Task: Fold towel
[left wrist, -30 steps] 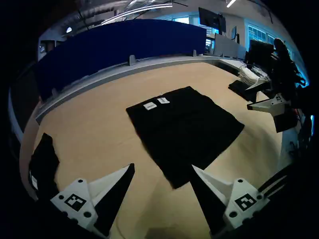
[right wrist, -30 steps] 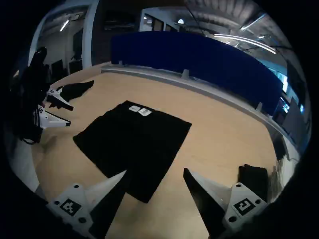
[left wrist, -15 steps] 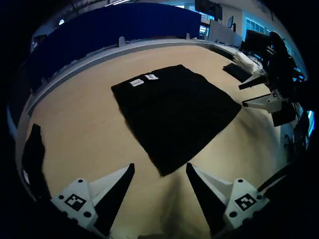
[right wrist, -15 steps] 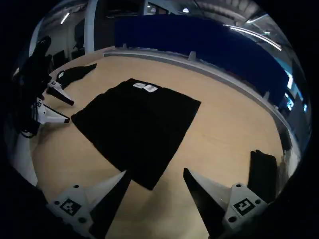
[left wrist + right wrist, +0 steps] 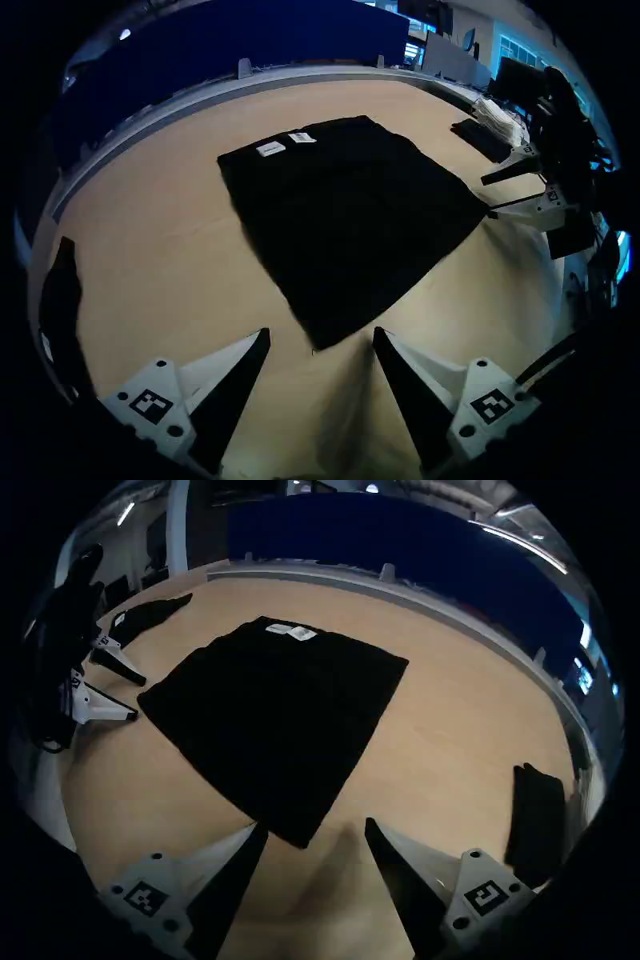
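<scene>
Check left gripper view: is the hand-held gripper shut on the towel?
No, the left hand-held gripper is open, fingers wide apart, and the black towel lies flat on the table, unpinched.

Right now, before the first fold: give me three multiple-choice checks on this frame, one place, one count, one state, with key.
1. Where is the towel?
A) spread flat on the table
B) draped over a chair
C) bunched in a basket

2. How many white tags are on it?
A) one
B) two
C) four

3. The left gripper is:
A) shut on the towel
B) shut on a tag
C) open, holding nothing

Key:
1 A, it lies flat on the wood.
2 B, two sit side by side near its far edge.
3 C, its fingers stand apart by the near corner.
</scene>
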The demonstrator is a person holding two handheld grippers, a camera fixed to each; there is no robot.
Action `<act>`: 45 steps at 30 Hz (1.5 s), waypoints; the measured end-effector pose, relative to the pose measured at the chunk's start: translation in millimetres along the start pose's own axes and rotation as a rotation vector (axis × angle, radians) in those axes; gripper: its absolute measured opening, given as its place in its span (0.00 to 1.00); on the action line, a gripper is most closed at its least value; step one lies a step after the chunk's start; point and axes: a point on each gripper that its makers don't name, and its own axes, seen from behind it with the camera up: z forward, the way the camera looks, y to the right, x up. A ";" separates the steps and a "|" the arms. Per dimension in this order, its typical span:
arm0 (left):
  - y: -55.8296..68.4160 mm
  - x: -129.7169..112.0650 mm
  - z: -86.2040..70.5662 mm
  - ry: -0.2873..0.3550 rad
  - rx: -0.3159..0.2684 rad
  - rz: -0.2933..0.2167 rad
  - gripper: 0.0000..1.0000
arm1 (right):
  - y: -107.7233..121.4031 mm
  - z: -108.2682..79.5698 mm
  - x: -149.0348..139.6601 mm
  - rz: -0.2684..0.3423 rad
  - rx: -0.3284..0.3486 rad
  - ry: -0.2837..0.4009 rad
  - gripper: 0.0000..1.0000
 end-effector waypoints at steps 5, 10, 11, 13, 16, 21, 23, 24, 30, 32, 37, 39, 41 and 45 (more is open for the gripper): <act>1.4 0.1 2.6 -0.008 0.005 0.025 0.95 | -0.8 0.3 -2.5 0.002 0.007 -0.006 0.91; -0.3 -0.3 2.9 -0.022 0.019 0.027 0.87 | -4.0 1.6 -6.2 0.010 0.026 -0.017 0.77; -1.2 -0.3 3.1 -0.024 0.024 0.025 0.84 | -4.6 2.1 -6.8 0.012 0.029 -0.018 0.74; -2.3 0.0 3.1 -0.025 0.029 0.020 0.79 | -5.0 2.1 -6.3 0.014 0.030 -0.014 0.69; -2.2 -0.2 2.9 -0.028 0.032 0.016 0.70 | -6.6 1.6 -6.7 0.015 0.037 -0.011 0.61; 0.9 -1.4 2.7 -0.034 0.036 0.016 0.51 | -10.5 1.4 -9.6 0.016 0.056 -0.018 0.41; 1.9 -1.5 2.6 -0.035 0.037 0.013 0.48 | -10.8 1.0 -9.6 0.018 0.055 -0.017 0.27; 1.7 -1.6 2.3 -0.036 0.039 0.010 0.43 | -11.4 0.9 -9.5 0.018 0.056 -0.017 0.24; 1.7 -1.8 1.8 -0.045 0.049 0.002 0.22 | -14.0 1.0 -10.0 0.015 0.065 -0.023 0.17; 1.4 -1.9 1.7 -0.046 0.055 0.003 0.13 | -14.0 1.4 -10.2 0.021 0.067 -0.024 0.16; 4.3 -3.0 1.1 -0.040 0.064 -0.002 0.08 | -12.2 2.4 -9.9 0.046 0.063 -0.021 0.13; 7.8 -2.9 0.4 -0.037 0.058 -0.001 0.08 | -11.4 2.4 -9.7 0.053 0.059 -0.021 0.13; 12.1 -2.3 -1.0 -0.035 0.047 -0.003 0.08 | -10.5 2.0 -9.7 0.056 0.055 -0.022 0.13; 15.6 2.1 -4.3 -0.024 0.033 -0.037 0.08 | -10.1 -0.6 -6.4 0.057 0.062 -0.016 0.13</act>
